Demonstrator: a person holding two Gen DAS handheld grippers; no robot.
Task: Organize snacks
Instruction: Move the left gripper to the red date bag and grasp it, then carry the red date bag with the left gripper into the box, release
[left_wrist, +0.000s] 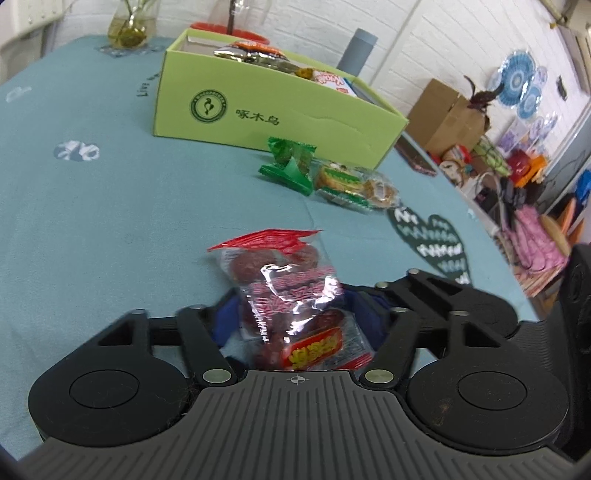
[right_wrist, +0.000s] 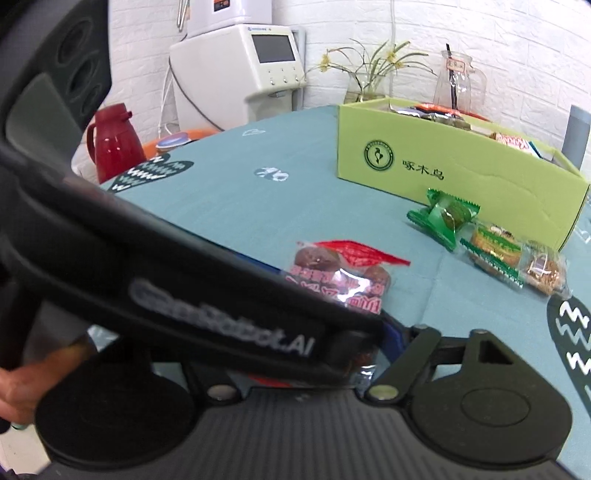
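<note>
Left tongs (left_wrist: 291, 314) closed narrow on one red-topped packet of dried dates (left_wrist: 288, 295), blue pads pressing both its sides. Packet's long axis runs away from the camera, red crimped end pointing far toward the box, labelled end nearest the tongs' base. It sits at the near middle of the bench (left_wrist: 110, 206), which wears a teal cloth.

Right tongs (right_wrist: 354, 343): left tongs' black body crosses in front of them and hides one finger, so cannot tell whether they grip; the date packet (right_wrist: 343, 273) lies just ahead of them.

Farther right, three small packets in a touching cluster: one green-wrapped sweet (left_wrist: 290, 162), one green-edged biscuit packet (left_wrist: 338, 182), one clear-wrapped brown cake (left_wrist: 382, 192). The biscuit packet's long axis runs left-right.

One light green cardboard box (left_wrist: 258, 114), open-topped, stands just behind the cluster, several snack packs inside; count inside unclear.
</note>
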